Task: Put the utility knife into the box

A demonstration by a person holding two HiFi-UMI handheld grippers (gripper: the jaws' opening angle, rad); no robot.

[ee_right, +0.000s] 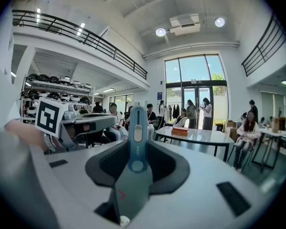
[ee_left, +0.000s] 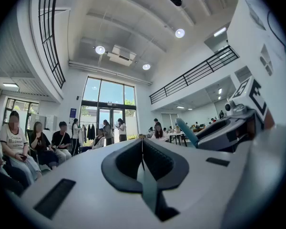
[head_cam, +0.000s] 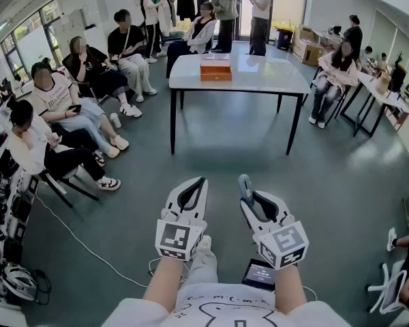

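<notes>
**A:** What's closest in?

**B:** Both tools, side by side above the grey floor [head_cam: 211, 148]. The left tool [head_cam: 202, 181] has its jaws pressed together with nothing between them.

**A:** And the other one?

**B:** The right tool [head_cam: 251, 197] is pinching the utility knife [head_cam: 244, 184]. The knife's blue handle sticks out past the jaw tips. In the right gripper view its pale slider faces the camera.

**A:** So the knife isn't at the box?

**B:** No, it's well apart from it, across open floor. The white worktop [head_cam: 266, 77] stands ahead on dark legs. The orange box [head_cam: 215, 69] sits on it left of the middle, clear of every edge.

**A:** Is the box open?

**B:** It looks closed, but it's too small in every view to be sure.

**A:** Anything past that?

**B:** People [head_cam: 68, 107] sit along the left side of the room. More people sit or stand beyond the worktop, by the glass doors, and one sits just off its right end.
</notes>
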